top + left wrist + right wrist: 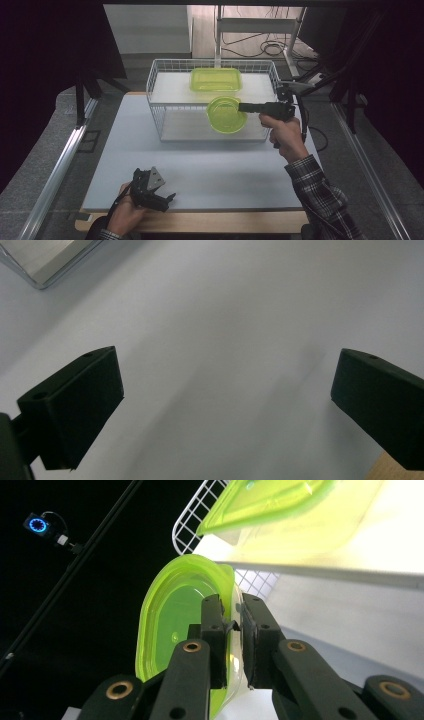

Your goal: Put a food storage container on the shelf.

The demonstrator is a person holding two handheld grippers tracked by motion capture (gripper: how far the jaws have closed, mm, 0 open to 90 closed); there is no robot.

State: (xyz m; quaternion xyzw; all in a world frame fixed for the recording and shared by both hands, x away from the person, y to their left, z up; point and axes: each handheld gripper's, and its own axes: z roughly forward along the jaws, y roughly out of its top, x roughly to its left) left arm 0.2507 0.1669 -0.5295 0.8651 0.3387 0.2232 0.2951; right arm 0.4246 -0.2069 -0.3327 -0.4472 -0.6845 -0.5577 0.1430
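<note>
White wire basket (155, 95), on the grey table (200, 170): holds a translucent lime-green rectangular plastic container (216, 80) at the back. Round lime-green plastic bowl (226, 115): held over the basket, rim pinched by the right gripper (243, 106). Left gripper (170, 198): jaws wide apart, holding nothing, at the table's near edge.

**Count of things on the table**

One white wire basket (162, 82) near the far edge. Two green plastic containers: one rectangular container (216, 80), one round bowl (226, 116). Two hand-held tools: left tool (169, 198), right tool (241, 106).
</note>
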